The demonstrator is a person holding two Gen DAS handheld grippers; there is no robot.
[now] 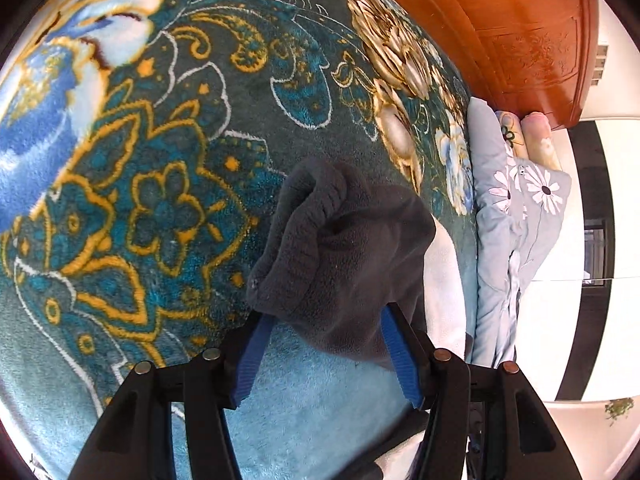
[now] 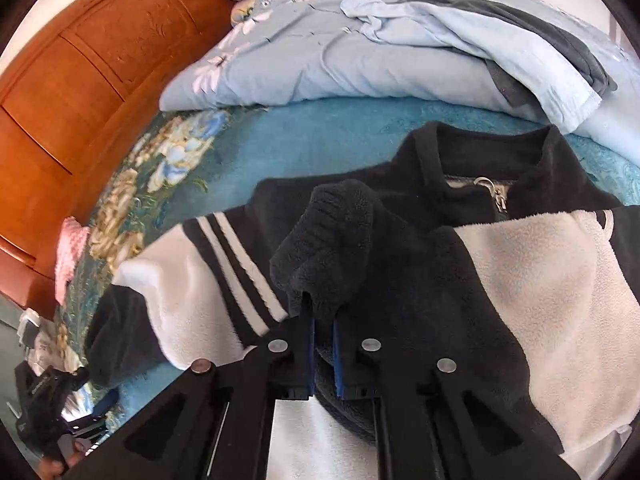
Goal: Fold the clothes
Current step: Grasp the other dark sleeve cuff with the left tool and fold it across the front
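Garment: a black-and-white fleece jacket lies spread on the bed, collar and zip at the far side of the right jaws, one striped sleeve reaching out to their left.
Right gripper: jaws nearly closed, pinching a dark ribbed cuff that stands up just ahead of the tips, over the jacket's body.
Left gripper: jaws fairly wide apart, with another dark ribbed cuff bunched between the blue pads; whether the pads press it I cannot tell from this view.
Step in hand, as I judge it: carrying the sleeve ends in over the jacket's body.
Doing it well: keep each cuff low and taut, lay the sleeve flat across the chest without dragging the white panels into wrinkles, and let go only once the cloth rests.
Edges: a wooden headboard stands far left of the right jaws; a pale floral quilt with a loose light-blue garment on it lies beyond the collar.
Open room: patterned blanket stretches bare ahead and left of the left jaws, good space for smoothing and turning the fold.
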